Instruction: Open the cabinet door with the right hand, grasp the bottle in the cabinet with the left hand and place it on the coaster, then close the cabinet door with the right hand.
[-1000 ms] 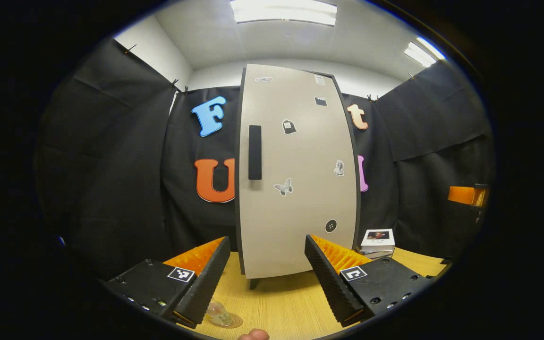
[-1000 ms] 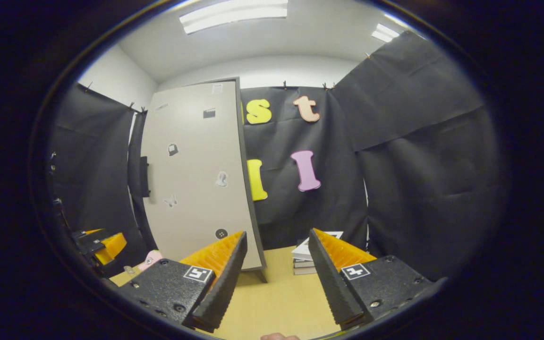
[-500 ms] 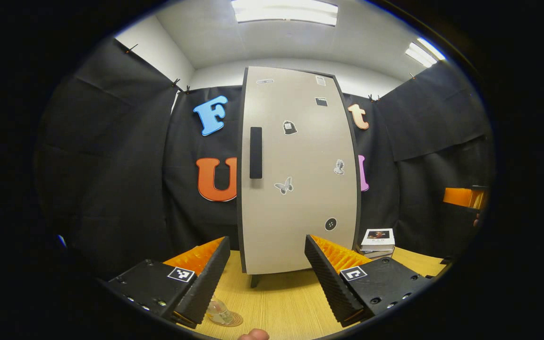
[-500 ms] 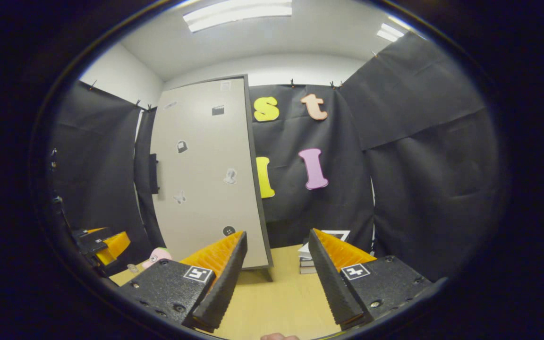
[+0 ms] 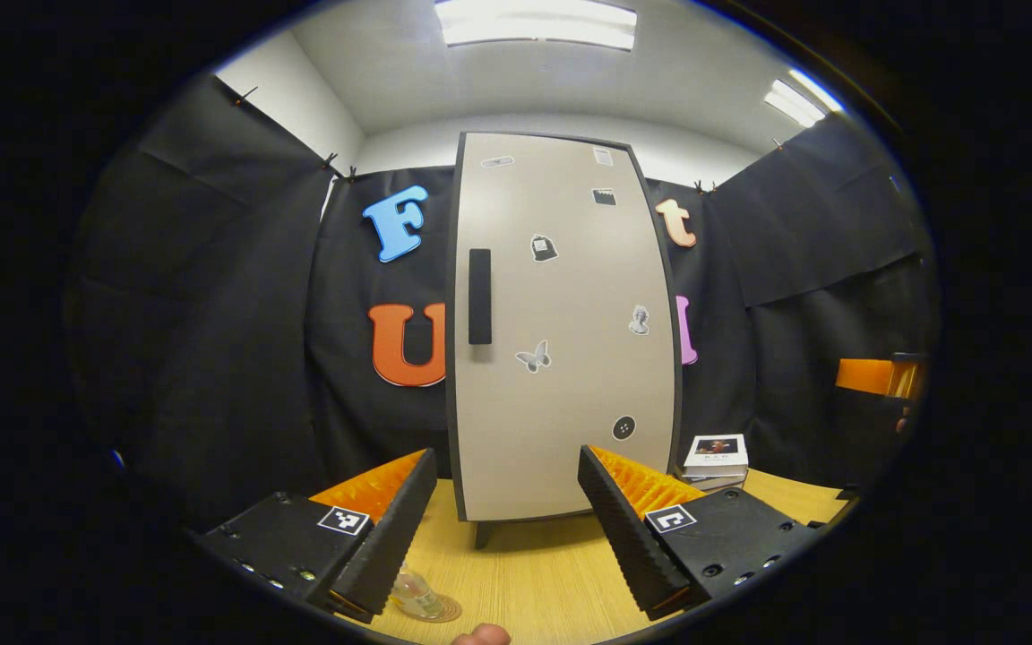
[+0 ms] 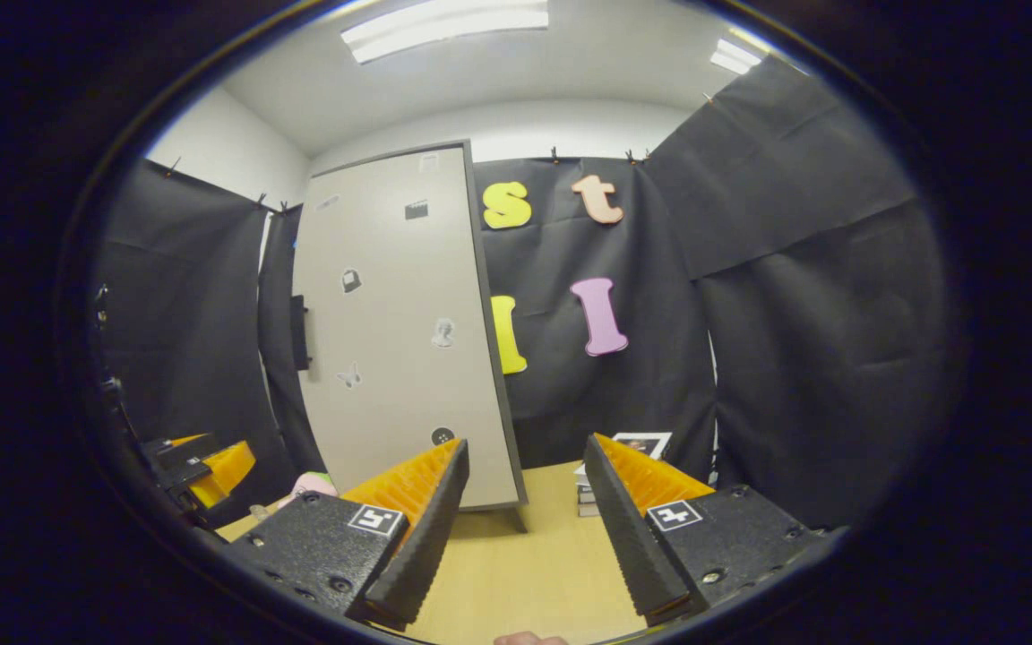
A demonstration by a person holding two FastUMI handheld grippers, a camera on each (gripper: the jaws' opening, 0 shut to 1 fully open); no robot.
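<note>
Hovering low over the wooden table, the left gripper spreads its fingers wide, holding nothing, a bottle on its coaster just beside the left finger. The right gripper, equally wide and empty, has drifted slightly rightward since a second ago. Beyond, the cabinet door stands shut, handle untouched, so this looks like the finish

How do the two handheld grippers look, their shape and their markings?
The left gripper and the right gripper look alike: each has two wedge-shaped fingers with ribbed inner faces, mounted on black textured blocks with small screws. Each block carries a small square black-and-white marker tag. No cables or sleeves are visible.
</note>
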